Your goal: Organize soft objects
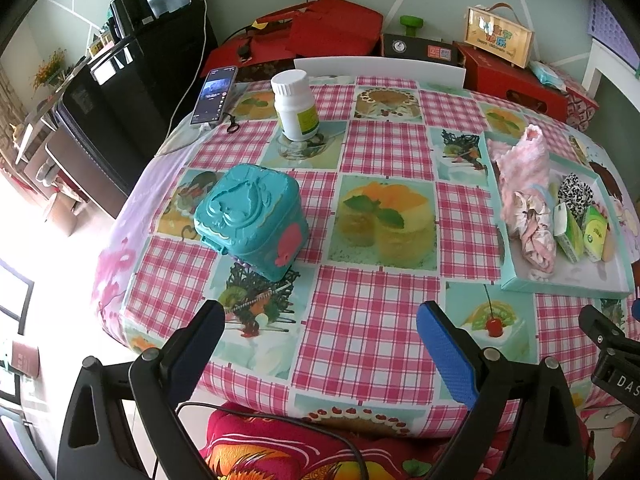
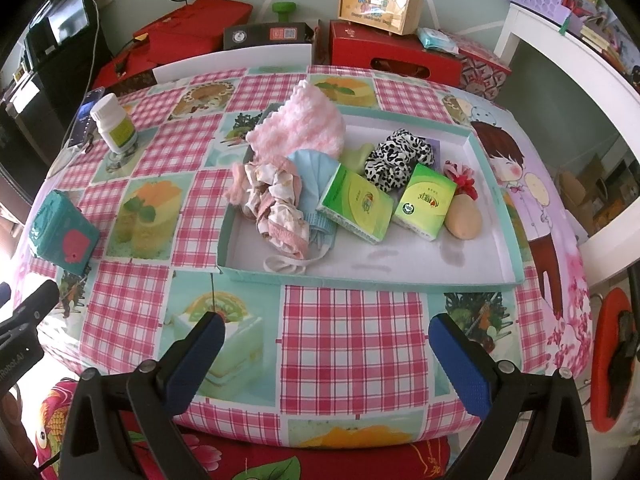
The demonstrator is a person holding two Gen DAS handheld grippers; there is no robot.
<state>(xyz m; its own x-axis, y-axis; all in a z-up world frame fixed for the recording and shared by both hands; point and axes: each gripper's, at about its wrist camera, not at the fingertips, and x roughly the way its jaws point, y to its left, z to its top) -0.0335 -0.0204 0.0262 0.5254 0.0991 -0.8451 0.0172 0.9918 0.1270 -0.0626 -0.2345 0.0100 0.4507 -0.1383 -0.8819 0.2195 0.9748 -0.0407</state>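
A shallow teal-rimmed tray (image 2: 360, 276) on the table holds soft things: a pink knitted cloth (image 2: 308, 128), a floral crumpled cloth (image 2: 276, 204), a light blue face mask (image 2: 316, 168), a leopard-print scrunchie (image 2: 400, 160), two green tissue packs (image 2: 356, 204), a red flower hair tie (image 2: 464, 178) and a tan sponge (image 2: 464, 218). The tray also shows at the right of the left wrist view (image 1: 560, 280). My right gripper (image 2: 326, 360) is open and empty, over the table's front edge, short of the tray. My left gripper (image 1: 320, 344) is open and empty, near the front edge.
A teal lidded toy box (image 1: 252, 220) stands left of centre. A white pill bottle (image 1: 296, 106) and a phone (image 1: 214, 94) are at the far left. Red boxes (image 2: 384, 52) and a wooden sign box (image 2: 380, 4) stand behind the table. A white shelf (image 2: 560, 60) is to the right.
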